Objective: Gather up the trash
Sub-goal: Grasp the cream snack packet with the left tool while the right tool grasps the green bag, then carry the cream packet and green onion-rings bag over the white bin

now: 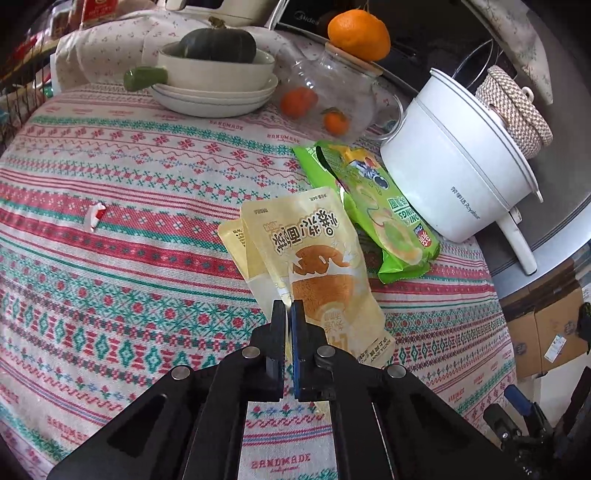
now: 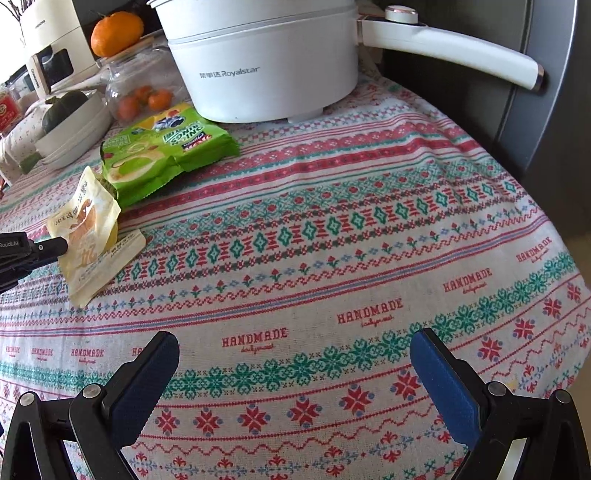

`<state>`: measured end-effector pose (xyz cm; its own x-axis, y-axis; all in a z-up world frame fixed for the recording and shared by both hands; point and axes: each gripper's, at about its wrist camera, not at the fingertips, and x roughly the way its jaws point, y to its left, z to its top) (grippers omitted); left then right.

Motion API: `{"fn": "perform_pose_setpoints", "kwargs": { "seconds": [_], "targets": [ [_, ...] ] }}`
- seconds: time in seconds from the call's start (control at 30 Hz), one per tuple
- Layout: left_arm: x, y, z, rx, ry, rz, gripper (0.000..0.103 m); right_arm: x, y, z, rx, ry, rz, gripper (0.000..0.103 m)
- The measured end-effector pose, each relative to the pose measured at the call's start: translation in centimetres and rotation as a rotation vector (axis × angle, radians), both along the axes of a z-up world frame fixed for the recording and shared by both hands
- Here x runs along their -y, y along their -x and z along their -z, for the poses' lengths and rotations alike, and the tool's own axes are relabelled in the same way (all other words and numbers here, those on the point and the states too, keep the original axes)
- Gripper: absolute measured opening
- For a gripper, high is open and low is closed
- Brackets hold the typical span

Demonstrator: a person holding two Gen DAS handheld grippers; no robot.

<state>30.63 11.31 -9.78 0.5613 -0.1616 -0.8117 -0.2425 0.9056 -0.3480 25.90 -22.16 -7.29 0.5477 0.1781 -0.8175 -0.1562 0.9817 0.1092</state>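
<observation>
Yellow wrapper (image 1: pixel 325 273) pinched in left claw (image 1: pixel 288 308); right claw (image 2: pixel 293 345) gapes empty; glass jar (image 1: pixel 332 92) holds tangerines (image 1: pixel 298 101).

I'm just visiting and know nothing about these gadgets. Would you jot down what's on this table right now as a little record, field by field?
surface: patterned tablecloth
left gripper: shut on the yellow cake wrapper
right gripper: open, nothing between its fingers, above bare cloth
other trash: green snack bag beside the white electric pot; small red-and-white scrap lying apart on the cloth
not trash: glass jar with small oranges inside and one orange on its lid; stacked bowls holding a dark green squash
</observation>
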Motion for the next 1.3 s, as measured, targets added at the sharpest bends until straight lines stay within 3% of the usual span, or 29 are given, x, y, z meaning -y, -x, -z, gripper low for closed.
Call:
{"fn": "perform_pose_setpoints", "kwargs": {
  "seconds": [0.27,0.43,0.53,0.67,0.77,0.9,1.07,1.23,1.3],
  "targets": [
    [-4.5,7.5,-5.5,0.070,-0.096,0.012,0.001,-4.4,0.0,-1.1,0.029,0.018,-0.072,0.103],
    [-7.9,10.1,-5.2,0.069,-0.008,-0.031,0.000,-10.4,-0.5,-1.5,0.097,0.094,-0.219,0.102],
    [-8.7,10.3,-5.0,0.073,-0.022,-0.022,0.000,-14.1,-1.6,-1.6,0.175,0.150,-0.281,0.101],
    [-9.9,10.1,-4.6,0.070,0.015,-0.030,0.000,-18.4,-4.1,-0.5,0.215,0.218,-0.330,0.085],
    [-9.9,9.6,-4.7,0.075,0.023,-0.020,0.000,-20.9,-6.1,0.8,0.219,0.284,-0.336,0.080],
    [-9.8,9.4,-4.8,0.079,0.030,-0.008,0.000,-23.0,-8.5,2.5,0.222,0.421,-0.338,0.067],
    [-9.7,9.3,-4.9,0.078,0.034,-0.005,0.000,-23.9,-10.4,3.9,0.215,0.549,-0.339,0.047],
    [-9.5,9.4,-5.0,0.076,0.021,-0.006,0.000,-23.8,-11.4,4.4,0.212,0.588,-0.327,0.034],
    [-9.4,9.5,-5.2,0.080,0.017,-0.002,0.000,-24.0,-11.4,4.5,0.216,0.600,-0.334,0.025]
  ]
}}
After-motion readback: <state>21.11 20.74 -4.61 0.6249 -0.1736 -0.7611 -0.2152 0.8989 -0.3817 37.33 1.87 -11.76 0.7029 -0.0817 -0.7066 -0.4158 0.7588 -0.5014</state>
